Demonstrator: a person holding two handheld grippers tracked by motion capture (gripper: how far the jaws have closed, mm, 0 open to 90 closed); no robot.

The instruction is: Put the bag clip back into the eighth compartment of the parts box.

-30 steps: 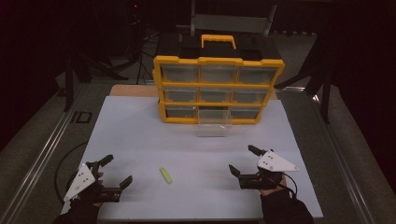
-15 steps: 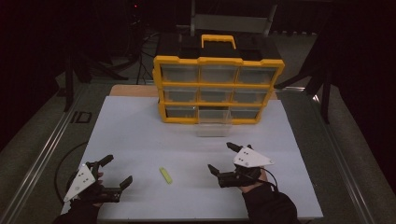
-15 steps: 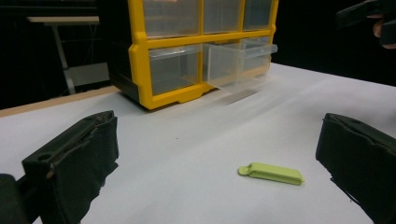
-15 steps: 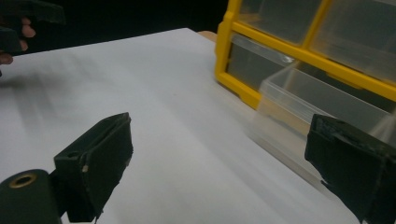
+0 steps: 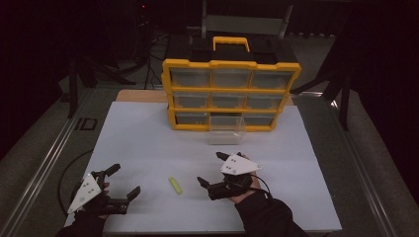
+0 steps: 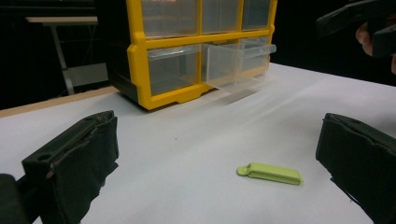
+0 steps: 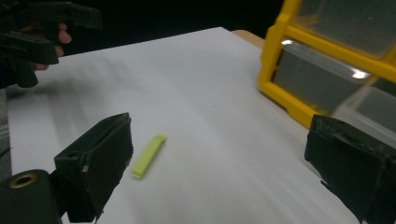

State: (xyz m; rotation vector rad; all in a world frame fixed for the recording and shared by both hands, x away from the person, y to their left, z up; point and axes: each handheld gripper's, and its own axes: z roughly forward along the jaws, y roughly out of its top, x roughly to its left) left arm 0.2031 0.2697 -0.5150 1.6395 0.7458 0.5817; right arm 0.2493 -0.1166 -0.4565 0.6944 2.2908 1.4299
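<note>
The high view is dim, so the small green clip [image 5: 175, 184] reads there as little more than a pale sliver on the white table [image 5: 148, 143], its shape hard to make out. The left gripper view shows it far better: a flat, yellow-green bar [image 6: 271, 173] with a small rounded tab at 1 end, lying flat on the table between the 2 jaws but touching neither. In the right gripper view the clip [image 7: 148, 156] is blurred and its tab cannot be told. In the high view its long axis runs from near-right to far-left, slightly off the table's depth, midway between the left gripper [image 5: 122, 183] and the right gripper [image 5: 210, 168], apart from both. Both grippers stand wide apart at the jaws and hold nothing. The yellow drawer cabinet [image 5: 231, 94] sits at the far side of the table; its bottom middle clear drawer [image 5: 226, 129] is pulled out, plainest in the left gripper view [image 6: 238, 60].
</note>
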